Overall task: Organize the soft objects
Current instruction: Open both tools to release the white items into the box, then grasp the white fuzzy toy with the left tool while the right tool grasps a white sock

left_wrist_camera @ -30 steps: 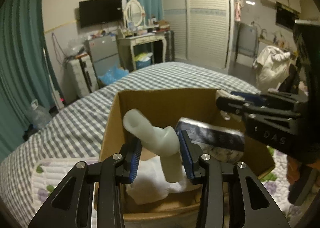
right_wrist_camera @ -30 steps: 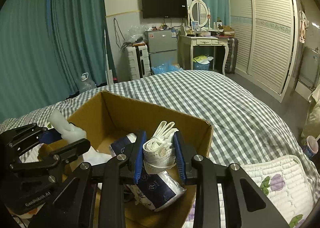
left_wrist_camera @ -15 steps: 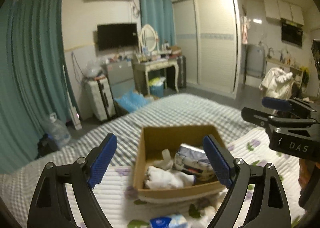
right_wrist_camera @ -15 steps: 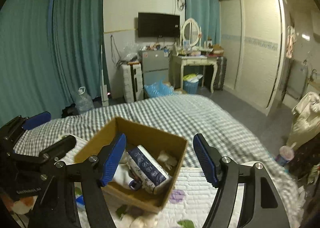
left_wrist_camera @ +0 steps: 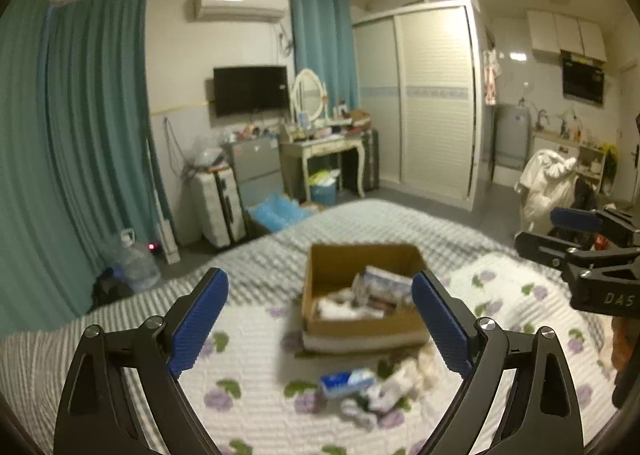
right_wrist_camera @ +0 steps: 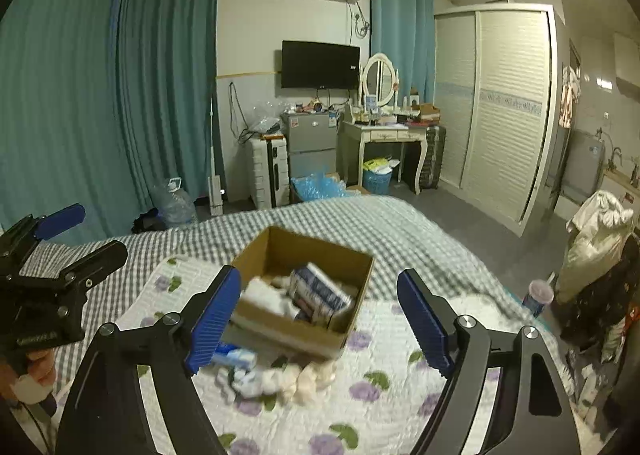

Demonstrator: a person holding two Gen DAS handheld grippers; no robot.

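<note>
An open cardboard box stands on the bed and holds white soft items and a blue-and-white tissue pack. In front of the box lies a loose pile of white socks and soft things and a small blue tissue pack. My left gripper is open and empty, high above the bed and back from the box. My right gripper is open and empty, also raised. Each gripper shows at the edge of the other's view.
The box sits on a white floral quilt over a grey checked bedspread. Beyond the bed are teal curtains, a dresser, a fridge, a suitcase, a water jug and a wardrobe.
Both grippers opened and let go of their white soft items into the box, then pulled up and back, so the box now looks small and far.
</note>
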